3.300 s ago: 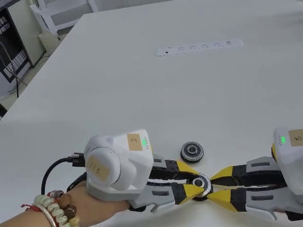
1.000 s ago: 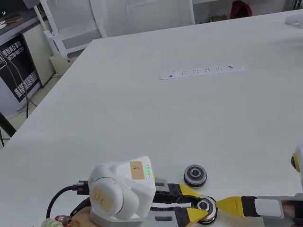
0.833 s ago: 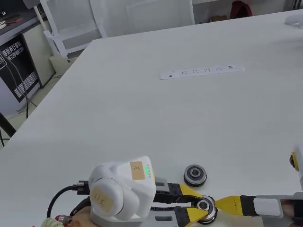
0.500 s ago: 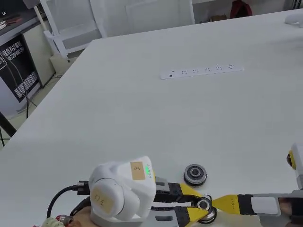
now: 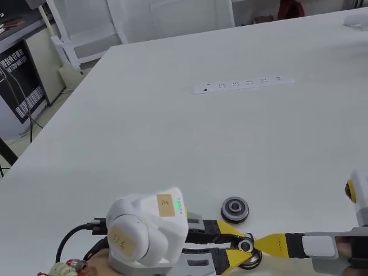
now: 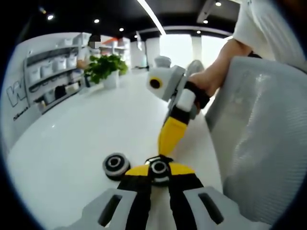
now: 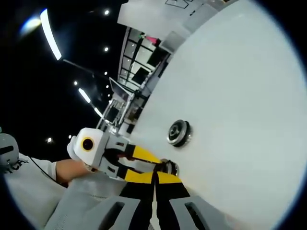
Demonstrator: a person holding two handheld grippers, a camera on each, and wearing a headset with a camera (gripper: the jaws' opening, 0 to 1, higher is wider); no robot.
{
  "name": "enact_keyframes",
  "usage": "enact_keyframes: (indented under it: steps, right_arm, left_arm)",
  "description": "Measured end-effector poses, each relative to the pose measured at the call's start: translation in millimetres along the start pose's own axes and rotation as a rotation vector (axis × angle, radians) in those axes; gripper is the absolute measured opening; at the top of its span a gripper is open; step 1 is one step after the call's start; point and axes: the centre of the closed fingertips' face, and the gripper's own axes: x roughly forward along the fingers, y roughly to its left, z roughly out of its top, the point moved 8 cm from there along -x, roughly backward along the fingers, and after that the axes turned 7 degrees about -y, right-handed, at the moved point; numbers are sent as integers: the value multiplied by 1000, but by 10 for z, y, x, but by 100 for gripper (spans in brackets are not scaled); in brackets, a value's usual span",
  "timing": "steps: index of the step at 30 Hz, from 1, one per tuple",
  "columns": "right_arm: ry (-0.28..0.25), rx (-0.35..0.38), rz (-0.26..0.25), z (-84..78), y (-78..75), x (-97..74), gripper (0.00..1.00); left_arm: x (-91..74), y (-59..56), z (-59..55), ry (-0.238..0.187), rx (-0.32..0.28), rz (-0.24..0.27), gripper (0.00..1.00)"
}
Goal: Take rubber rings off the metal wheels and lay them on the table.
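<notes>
A small metal wheel (image 5: 246,246) with a black rubber ring is clamped between the yellow tips of my left gripper (image 5: 241,248), just above the table's near edge. In the left gripper view the same wheel (image 6: 159,168) sits between my left gripper's (image 6: 158,170) jaws. My right gripper (image 5: 259,244) comes in from the right, jaws together, pinching the ring at the wheel's rim. The left gripper view shows my right gripper (image 6: 162,152) meeting the wheel's far edge. A second wheel (image 5: 234,209) lies flat on the table just beyond; this second wheel (image 7: 179,132) also lies past my right gripper (image 7: 154,175).
A white power strip (image 5: 242,84) lies across the middle of the white table (image 5: 172,132). White shelving and chairs stand past the table's far left corner. A black cable trails from the left gripper at the near edge.
The right gripper's jaws, spread on either side of the held wheel 3.3 s ago, are now together at its rim. Over the last second the grippers and both wheels barely moved.
</notes>
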Motion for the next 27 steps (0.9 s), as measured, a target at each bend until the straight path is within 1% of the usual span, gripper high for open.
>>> enact_keyframes:
  steps: [5, 8, 10, 15, 19, 27]
  right_arm:
    - [-1, 1, 10, -3, 12, 0, 0]
    - [-3, 2, 25, 0, 33, 8, 0]
    - [0, -6, 27, 0, 35, 14, 0]
    - [-12, 6, 31, 8, 34, 6, 0]
    - [-9, -8, 34, 2, 44, 15, 0]
    - [-14, 0, 46, 7, 54, 16, 0]
  left_arm:
    - [1, -1, 1, 2, 5, -1, 14]
    - [2, -1, 1, 2, 3, -1, 14]
    - [2, -2, 2, 3, 4, 0, 14]
    - [5, -2, 3, 2, 6, 0, 14]
    - [9, -4, 6, 2, 7, 0, 14]
    - [10, -4, 7, 2, 10, -1, 14]
